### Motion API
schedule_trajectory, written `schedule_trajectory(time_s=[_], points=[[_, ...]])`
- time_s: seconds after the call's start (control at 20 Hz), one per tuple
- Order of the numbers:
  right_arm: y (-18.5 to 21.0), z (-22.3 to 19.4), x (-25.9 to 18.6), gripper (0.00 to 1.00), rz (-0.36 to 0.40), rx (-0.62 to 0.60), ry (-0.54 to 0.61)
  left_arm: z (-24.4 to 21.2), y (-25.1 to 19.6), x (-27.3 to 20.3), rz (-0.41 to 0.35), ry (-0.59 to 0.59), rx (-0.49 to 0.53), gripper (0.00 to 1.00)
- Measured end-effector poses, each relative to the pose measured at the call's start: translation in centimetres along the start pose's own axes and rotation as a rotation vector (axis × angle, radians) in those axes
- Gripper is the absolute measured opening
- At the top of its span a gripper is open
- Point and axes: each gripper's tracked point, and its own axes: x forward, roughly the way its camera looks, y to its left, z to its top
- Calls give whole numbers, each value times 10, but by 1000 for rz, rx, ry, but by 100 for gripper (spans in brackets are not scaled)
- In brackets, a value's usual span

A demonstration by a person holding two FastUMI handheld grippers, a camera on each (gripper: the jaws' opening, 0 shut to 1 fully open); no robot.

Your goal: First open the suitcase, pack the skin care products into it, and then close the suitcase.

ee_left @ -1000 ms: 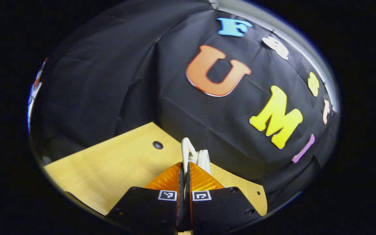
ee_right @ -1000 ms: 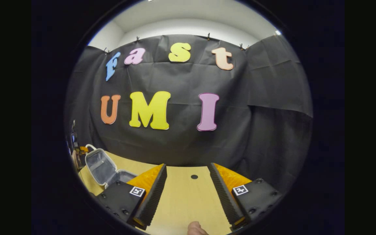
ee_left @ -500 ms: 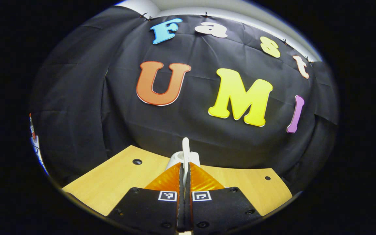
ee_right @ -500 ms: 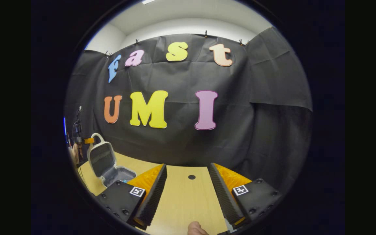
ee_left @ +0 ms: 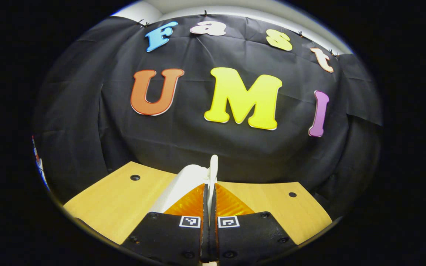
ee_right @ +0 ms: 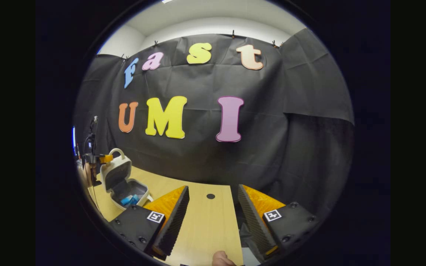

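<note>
Our left gripper [ee_left: 209,192] pinches the suitcase [ee_right: 121,178] handle [ee_left: 213,170] between its fingers; right gripper [ee_right: 213,207] spread over bare table [ee_right: 205,221].

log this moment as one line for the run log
phase: closing suitcase | left gripper: shut on lid handle | lid: half raised | blue items: inside suitcase | right gripper: open, idle over table

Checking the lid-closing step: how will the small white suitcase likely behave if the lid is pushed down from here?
The suitcase looks small and rigid-shelled, so probably light; it may slide on the smooth wooden table. Its lid stands near upright, held by the left hand-held gripper, so it should swing down on its hinge rather than flex.
</note>
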Motion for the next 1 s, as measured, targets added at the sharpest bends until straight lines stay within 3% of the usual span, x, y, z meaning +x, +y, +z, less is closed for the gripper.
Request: schedule_trajectory(time_s=[0.45, 0.85, 1.0], points=[[-8, -27, 4, 79, 8, 23, 72, -72, -76, 18, -127, 136, -48, 3], [-13, -45, 0, 79, 2, 43, 114, -145, -108, 28, -133, 279, 22, 4], [-17, -48, -1, 79, -4, 50, 122, -165, -112, 31, -116, 321, -31, 4]])
